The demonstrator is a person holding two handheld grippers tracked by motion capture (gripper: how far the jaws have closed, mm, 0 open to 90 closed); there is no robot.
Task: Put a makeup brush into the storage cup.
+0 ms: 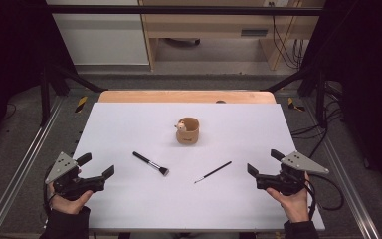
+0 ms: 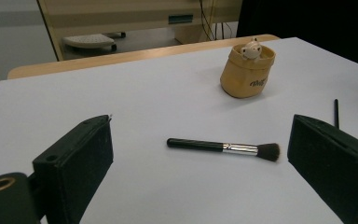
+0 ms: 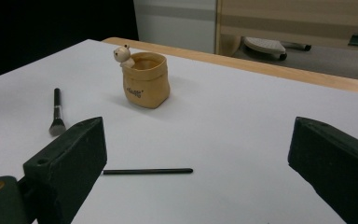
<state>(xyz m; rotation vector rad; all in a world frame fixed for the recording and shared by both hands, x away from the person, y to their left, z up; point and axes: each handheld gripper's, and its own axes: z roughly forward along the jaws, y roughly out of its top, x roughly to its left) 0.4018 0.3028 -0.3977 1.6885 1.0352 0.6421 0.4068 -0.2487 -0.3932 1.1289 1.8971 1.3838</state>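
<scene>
A tan sack-shaped cup (image 1: pixel 187 131) with a small bear figure on its rim stands upright mid-table, also seen as the cup (image 2: pixel 248 70) and the cup (image 3: pixel 146 85). A black makeup brush with a silver ferrule (image 1: pixel 150 164) lies flat left of centre, brush (image 2: pixel 223 148), brush (image 3: pixel 57 112). A thin black pencil-like stick (image 1: pixel 213 172) lies right of centre, stick (image 3: pixel 147 171). My left gripper (image 1: pixel 96 166) rests open at the table's left front, nothing between its jaws. My right gripper (image 1: pixel 264 162) stands open at the right front, empty too.
The white table sheet (image 1: pixel 129 124) covers a wooden top whose edge shows at the back (image 1: pixel 186 95). Metal frame rails (image 1: pixel 20 164) run along both sides. Cables (image 1: pixel 328 194) trail off the right gripper. A desk and cabinet stand beyond the table.
</scene>
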